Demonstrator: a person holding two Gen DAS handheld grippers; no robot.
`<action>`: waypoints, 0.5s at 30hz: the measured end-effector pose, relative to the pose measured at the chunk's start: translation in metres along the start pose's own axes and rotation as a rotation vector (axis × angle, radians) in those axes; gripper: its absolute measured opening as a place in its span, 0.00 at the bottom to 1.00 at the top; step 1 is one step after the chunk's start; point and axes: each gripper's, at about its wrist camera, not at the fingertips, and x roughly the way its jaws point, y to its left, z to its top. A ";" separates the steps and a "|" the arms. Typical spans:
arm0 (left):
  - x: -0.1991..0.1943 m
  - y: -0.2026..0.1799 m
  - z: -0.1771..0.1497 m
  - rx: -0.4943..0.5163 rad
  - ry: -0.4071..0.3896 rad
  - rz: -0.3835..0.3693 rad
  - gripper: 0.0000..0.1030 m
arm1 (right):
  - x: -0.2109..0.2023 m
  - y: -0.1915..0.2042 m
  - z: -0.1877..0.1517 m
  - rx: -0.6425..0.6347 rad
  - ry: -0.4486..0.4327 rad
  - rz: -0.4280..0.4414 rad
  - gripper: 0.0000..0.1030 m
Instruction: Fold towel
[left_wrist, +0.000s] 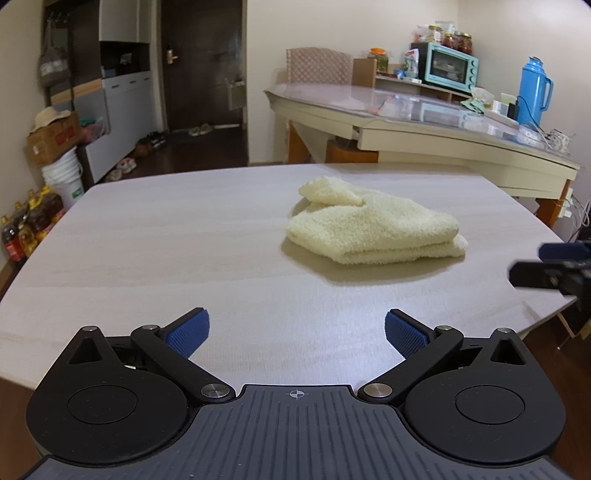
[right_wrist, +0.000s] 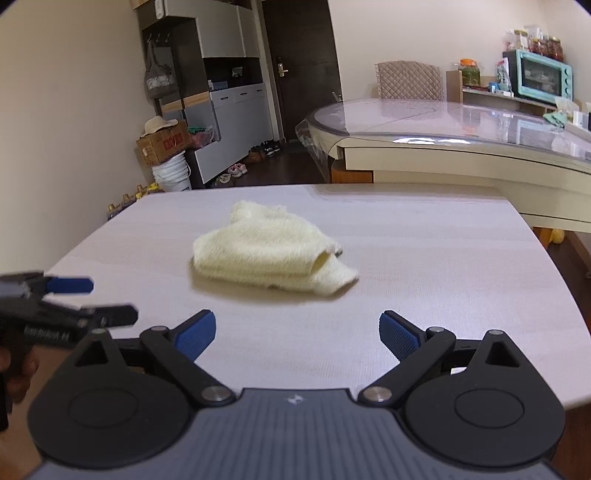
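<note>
Here, a folded towel (left_wrist: 373, 227) lies on the table (left_wrist: 147, 240).
Both the left gripper (left_wrist: 296, 332) and right gripper (right_wrist: 297, 334) gape wide and empty, well short of it.

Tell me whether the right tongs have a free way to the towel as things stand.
Probably yes. The right tongs are open, the towel lies ahead on bare table, and the left tongs sit off to the side.

Dim, warm indoor light | soft shadow under towel (left_wrist: 373, 225) toward camera | glare on glass-topped table (right_wrist: 480, 122) | strong fisheye bending, dark corners | motion blur on left gripper (right_wrist: 107, 301) in right view
</note>
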 end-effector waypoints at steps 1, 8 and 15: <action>0.002 0.001 0.003 0.004 -0.003 -0.005 1.00 | 0.009 -0.006 0.008 0.012 -0.004 0.010 0.93; 0.020 0.009 0.022 0.017 -0.012 -0.015 1.00 | 0.063 -0.028 0.041 0.071 0.015 0.059 0.86; 0.032 0.012 0.032 0.024 -0.015 -0.025 1.00 | 0.100 -0.038 0.051 0.128 0.076 0.104 0.70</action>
